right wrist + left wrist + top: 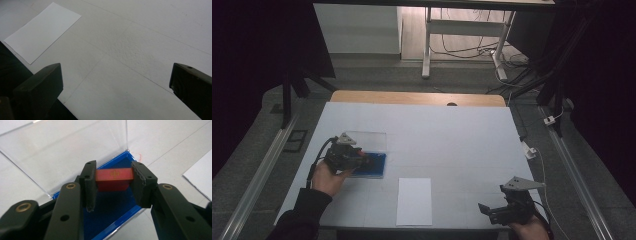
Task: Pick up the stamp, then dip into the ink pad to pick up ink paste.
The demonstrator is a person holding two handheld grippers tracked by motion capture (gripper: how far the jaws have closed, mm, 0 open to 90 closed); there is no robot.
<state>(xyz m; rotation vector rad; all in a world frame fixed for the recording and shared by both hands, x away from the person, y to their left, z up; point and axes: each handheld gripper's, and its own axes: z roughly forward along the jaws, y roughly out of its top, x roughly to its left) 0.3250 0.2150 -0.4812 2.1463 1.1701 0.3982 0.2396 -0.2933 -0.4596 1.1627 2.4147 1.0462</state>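
Red block (114,179), one, clamped in left tool (113,185) over one blue-lined case (117,225); right tool (116,82) agape, empty.

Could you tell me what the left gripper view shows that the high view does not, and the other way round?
The left gripper view alone reveals the red block with a gold mark, clamped between the left gripper pads. The high view alone takes in the right gripper at the table's near right corner and the person's hands. Both show the blue-lined box with its clear lid raised, and the white sheet.
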